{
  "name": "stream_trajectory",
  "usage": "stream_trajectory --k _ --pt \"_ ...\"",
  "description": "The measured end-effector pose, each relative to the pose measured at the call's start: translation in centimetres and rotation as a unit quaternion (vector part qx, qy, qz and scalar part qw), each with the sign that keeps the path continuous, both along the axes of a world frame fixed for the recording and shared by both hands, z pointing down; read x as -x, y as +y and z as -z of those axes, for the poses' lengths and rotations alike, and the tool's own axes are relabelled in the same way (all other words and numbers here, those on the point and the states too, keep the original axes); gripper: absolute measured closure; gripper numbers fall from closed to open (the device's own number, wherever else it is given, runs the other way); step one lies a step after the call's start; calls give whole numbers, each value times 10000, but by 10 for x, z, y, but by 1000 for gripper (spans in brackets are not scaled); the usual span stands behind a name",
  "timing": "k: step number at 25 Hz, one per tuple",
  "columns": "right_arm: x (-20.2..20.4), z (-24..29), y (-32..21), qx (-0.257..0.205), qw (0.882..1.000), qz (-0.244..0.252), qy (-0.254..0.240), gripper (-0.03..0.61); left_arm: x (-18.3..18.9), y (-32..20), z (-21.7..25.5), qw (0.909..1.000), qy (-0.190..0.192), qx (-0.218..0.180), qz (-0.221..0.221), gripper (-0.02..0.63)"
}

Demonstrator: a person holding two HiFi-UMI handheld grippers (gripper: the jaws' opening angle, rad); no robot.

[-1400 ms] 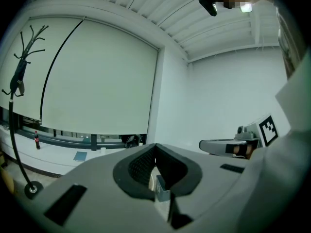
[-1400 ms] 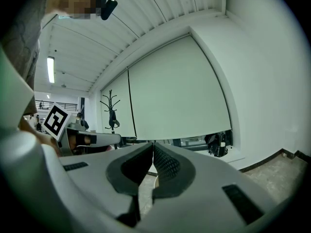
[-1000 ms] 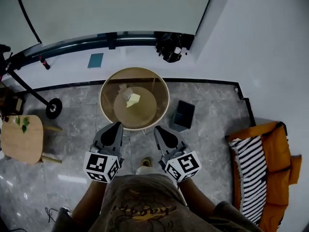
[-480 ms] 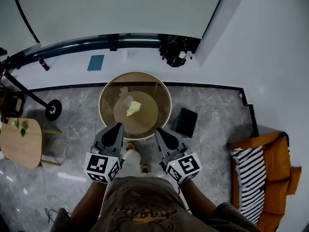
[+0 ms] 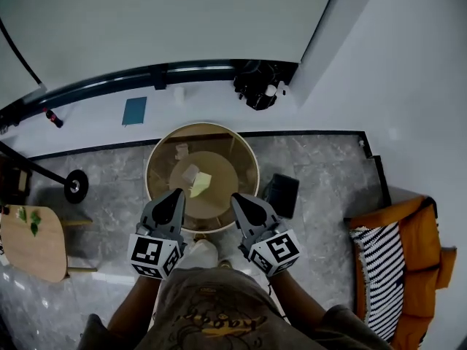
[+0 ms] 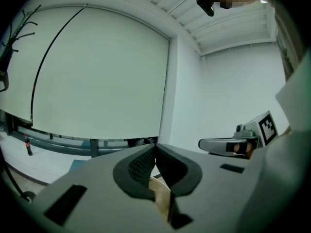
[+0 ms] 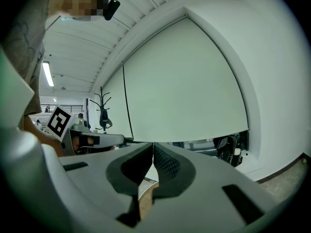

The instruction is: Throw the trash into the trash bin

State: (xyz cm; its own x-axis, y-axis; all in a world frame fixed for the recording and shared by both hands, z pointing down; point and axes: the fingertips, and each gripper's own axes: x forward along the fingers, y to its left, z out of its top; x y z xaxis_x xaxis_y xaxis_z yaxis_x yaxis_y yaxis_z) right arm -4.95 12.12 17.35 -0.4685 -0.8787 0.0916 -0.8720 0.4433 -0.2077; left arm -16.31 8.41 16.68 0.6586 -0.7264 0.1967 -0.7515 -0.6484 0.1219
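A crumpled yellow paper (image 5: 201,184) and a white scrap (image 5: 190,173) lie on the round wooden table (image 5: 249,160) in the head view. The dark square trash bin (image 5: 281,194) stands on the floor at the table's right. My left gripper (image 5: 175,197) is over the table's near left rim, shut and holding nothing. My right gripper (image 5: 238,200) is over the near right rim, also shut and holding nothing. In the left gripper view the pads (image 6: 155,147) meet at the tips. In the right gripper view the pads (image 7: 153,146) meet too.
A small wooden side table (image 5: 33,243) stands at the left. An orange seat with a striped cushion (image 5: 405,268) is at the right. A stand's wheel (image 5: 75,187) rests on the floor left of the round table. A blue book (image 5: 134,111) and a black device (image 5: 255,86) lie by the far wall.
The person has walked toward the round table, so both grippers now reach over its near rim. The bin has come closer to the right gripper. Both grippers stay shut.
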Motion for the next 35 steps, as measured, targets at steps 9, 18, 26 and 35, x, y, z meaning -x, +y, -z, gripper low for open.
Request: stream_trajectory --k 9,18,26,35 --pt "8 6 -61 -49 9999 -131 34 558 3 -58 1 9998 18 -17 -189 597" --pt "5 8 -95 -52 10000 -12 -23 558 -7 -88 -3 9999 61 91 -97 597" --pt "-12 -10 -120 91 9999 114 -11 558 -15 -104 -18 9996 118 236 141 597" --pt "-11 -63 -144 253 9985 447 183 558 -13 -120 -73 9988 -24 402 288 597"
